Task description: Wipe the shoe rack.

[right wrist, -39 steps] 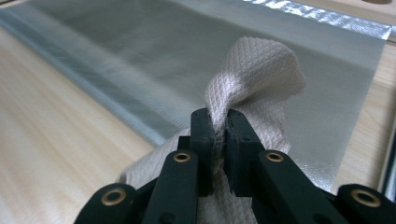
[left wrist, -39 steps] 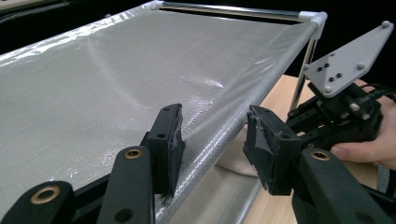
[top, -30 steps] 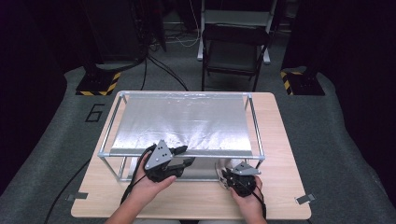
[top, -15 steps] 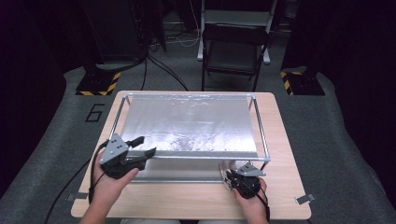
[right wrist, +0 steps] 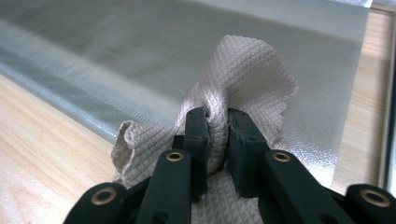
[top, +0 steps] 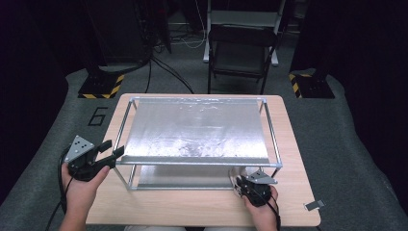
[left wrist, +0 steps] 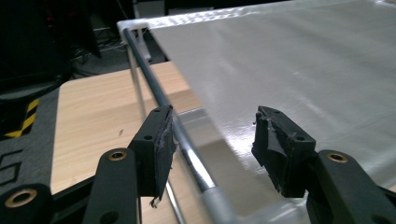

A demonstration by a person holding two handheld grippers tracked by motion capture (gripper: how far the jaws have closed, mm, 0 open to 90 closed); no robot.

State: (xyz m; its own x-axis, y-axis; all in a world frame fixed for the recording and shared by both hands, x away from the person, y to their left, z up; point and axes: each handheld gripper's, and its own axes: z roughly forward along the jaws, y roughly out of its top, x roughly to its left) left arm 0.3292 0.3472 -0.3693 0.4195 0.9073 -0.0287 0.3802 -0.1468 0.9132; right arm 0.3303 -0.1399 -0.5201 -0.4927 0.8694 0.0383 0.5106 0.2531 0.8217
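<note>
Cloth (right wrist: 243,93) pinched in right gripper (right wrist: 215,121); left gripper (top: 109,153) shifted to rack corner (top: 126,161).

Two black hand-held grippers, one in each hand. Left gripper (top: 94,161): black body, grey three-cornered plate on top with small dark dots, black cable hanging down by the arm. Right gripper (top: 254,185): black too, with a smaller grey plate and a thin black cable. Jaws thick and black, with round brass-coloured rings at the joints. Rough, worn black pads (left wrist: 164,144) on the inner faces. Bare forearms, no sleeves seen.
</note>
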